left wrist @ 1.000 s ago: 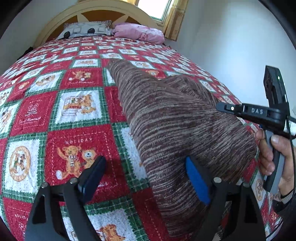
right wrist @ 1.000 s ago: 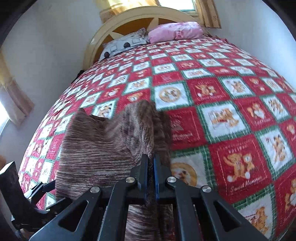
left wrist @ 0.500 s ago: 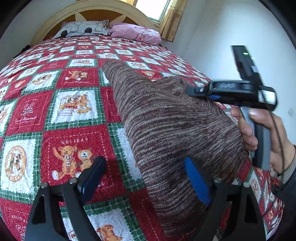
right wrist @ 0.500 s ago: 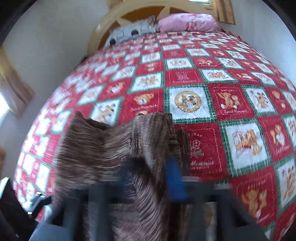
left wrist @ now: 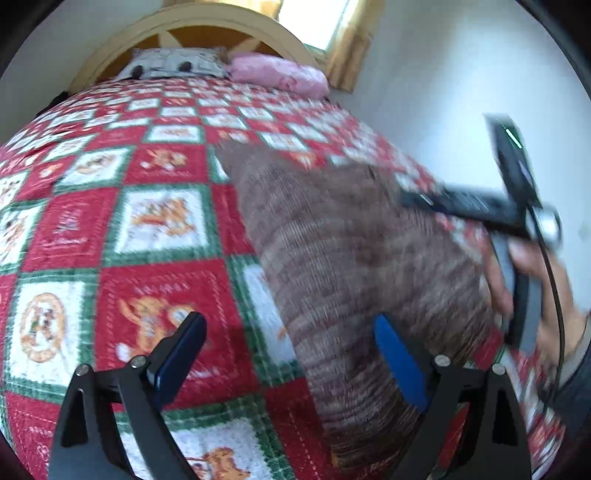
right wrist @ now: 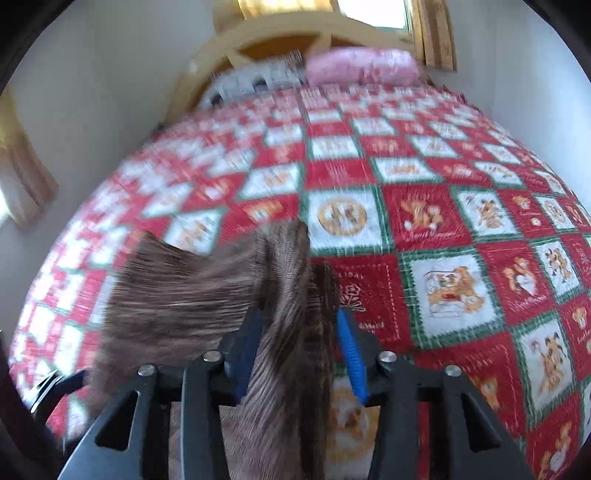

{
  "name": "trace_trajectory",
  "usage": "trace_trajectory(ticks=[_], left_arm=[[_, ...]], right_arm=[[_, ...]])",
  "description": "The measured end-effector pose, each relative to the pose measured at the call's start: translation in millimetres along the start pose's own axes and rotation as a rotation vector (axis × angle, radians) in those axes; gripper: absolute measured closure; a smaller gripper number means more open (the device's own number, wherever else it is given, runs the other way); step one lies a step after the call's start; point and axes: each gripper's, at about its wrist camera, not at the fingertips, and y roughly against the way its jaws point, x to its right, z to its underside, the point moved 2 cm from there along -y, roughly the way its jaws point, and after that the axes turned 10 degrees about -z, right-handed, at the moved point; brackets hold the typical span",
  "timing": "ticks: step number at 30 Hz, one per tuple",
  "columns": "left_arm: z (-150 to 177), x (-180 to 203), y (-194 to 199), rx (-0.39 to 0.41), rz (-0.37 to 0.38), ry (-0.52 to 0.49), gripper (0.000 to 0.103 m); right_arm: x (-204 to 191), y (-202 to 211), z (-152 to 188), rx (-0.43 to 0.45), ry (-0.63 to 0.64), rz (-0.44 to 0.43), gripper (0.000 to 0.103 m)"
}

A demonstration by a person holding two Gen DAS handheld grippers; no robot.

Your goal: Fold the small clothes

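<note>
The brown knit garment (left wrist: 354,266) lies on the quilted bed cover (left wrist: 110,229), its long axis running from the near edge of the bed up toward the headboard (left wrist: 207,22). A raised fold of it (right wrist: 291,332) stands between the fingers of the right gripper (right wrist: 295,347), whose jaws have just been opening; the blue pads are now apart on either side of the cloth and no longer appear to pinch it. The left gripper (left wrist: 291,354) hangs wide open over the garment's near end, one finger above the cover and the other above the knit, holding nothing. The right gripper sits closer to the fold. No container is in view; two pillows (left wrist: 229,66) lie at the far end.
</note>
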Motion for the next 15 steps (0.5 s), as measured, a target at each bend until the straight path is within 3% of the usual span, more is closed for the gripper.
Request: trace_trajectory(ticks=[3,7,10,13,15], left_arm=[[-19.5,-15.0,0.4,0.002,-0.037,0.091,0.008],[-55.5,-16.7,-10.4,0.037,-0.117,0.074,0.008],[-70.2,-10.8,-33.9,0.008,-0.168,0.04,0.007],[-70.0,-10.9,-60.5,-0.007,-0.304,-0.017,0.0],[-65.4,-14.0,-71.7,-0.042,-0.284,-0.027,0.0]], right_arm=[[-11.7,35.5,14.9,0.046,0.021,-0.114,0.059],[-34.6,56.7,41.0,0.025,0.112,-0.25,0.059],[-35.3,42.3,57.6,-0.056,0.119,-0.231,0.059],[-15.6,25.1,73.5,-0.087,0.048,-0.154,0.059],[-13.4,26.8,75.6,-0.068,0.037,-0.167,0.059]])
